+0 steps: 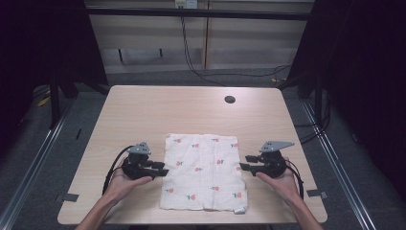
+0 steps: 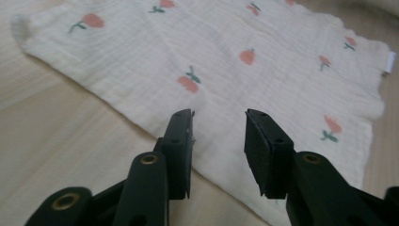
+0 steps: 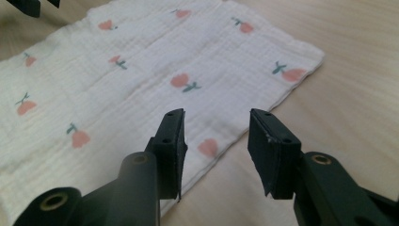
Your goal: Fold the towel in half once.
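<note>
- The left gripper (image 1: 162, 168), a black two-jaw tool held in a person's left hand (image 1: 125, 184), sits at the left edge of the white muslin cloth printed with small red flowers (image 1: 203, 171); its jaws stand apart with nothing between them, as the left gripper view (image 2: 219, 123) shows, the cloth lying flat beneath and beyond the tips.
- The right gripper (image 1: 243, 163), carried in the right hand (image 1: 282, 182), mirrors it at the cloth's right edge; the right gripper view (image 3: 216, 123) shows its jaws likewise parted and unloaded, poised over the cloth's hem.
- The cloth lies folded into a rough rectangle on the pale wooden bench (image 1: 143, 110), toward the near side, both grippers flanking it at about mid-length. A small white label (image 1: 241, 210) pokes out at the cloth's near right corner.
- Beyond the cloth's far edge, a round dark grommet hole (image 1: 230, 99) marks the bench top; black cables (image 1: 191, 57) trail across the floor behind.
- Judged from here, the risk lies in the next pinch: the fabric is thin and layered, so a gripper closing on the hem could catch only the top layer and peel the fold open, or nip bench and slide off.
- If one gripper bites sooner or lifts faster than the other, the cloth would likely skew or bunch toward that side.
</note>
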The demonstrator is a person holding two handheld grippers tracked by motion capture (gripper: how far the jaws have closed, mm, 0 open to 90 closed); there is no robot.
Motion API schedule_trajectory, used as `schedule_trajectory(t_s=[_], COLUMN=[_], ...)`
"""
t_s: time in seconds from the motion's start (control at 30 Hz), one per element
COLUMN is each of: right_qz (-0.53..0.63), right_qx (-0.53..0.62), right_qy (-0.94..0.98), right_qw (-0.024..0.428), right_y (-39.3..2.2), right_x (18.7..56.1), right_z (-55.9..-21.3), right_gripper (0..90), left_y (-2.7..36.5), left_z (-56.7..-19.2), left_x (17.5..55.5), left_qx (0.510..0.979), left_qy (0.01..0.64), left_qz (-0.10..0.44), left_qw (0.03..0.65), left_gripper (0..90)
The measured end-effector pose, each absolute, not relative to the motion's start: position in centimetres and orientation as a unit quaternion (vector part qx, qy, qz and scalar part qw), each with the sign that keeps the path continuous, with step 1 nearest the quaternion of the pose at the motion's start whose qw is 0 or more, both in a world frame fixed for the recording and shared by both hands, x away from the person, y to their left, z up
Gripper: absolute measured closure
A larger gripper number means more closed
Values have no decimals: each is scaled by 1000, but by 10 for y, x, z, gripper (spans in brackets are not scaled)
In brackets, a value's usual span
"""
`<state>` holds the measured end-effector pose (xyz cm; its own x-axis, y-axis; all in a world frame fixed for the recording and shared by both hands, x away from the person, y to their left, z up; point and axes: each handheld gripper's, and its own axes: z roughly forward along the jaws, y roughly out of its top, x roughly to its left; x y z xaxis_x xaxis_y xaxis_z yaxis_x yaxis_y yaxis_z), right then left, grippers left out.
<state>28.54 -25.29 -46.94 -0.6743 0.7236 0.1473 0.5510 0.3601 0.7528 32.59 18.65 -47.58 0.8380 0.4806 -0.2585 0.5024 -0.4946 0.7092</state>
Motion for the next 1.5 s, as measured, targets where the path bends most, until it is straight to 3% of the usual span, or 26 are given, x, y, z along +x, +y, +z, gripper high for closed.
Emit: schedule_trajectory(t_s=[0.2,0.27,0.57,0.83,1.4,1.5], right_qz=[408,397,407,388,371,373], right_qx=[397,405,417,428,438,435], right_qy=[815,816,806,809,814,814], right_qw=[110,112,103,104,91,96], right_y=[-254,-253,-251,-250,-234,-232], right_x=[319,330,364,392,415,411], right_z=[-463,-463,-466,-480,-504,-505], right_gripper=[598,565,605,611,649,697], left_y=[186,186,181,176,177,176], left_z=[-469,-465,-471,-483,-501,-502], left_x=[343,348,373,402,428,431], left_qx=[855,853,852,844,823,822], left_qy=[303,303,316,350,376,380], left_qz=[-1,13,13,20,29,33], left_qw=[422,424,418,407,424,423], left_gripper=[546,546,610,612,545,544])
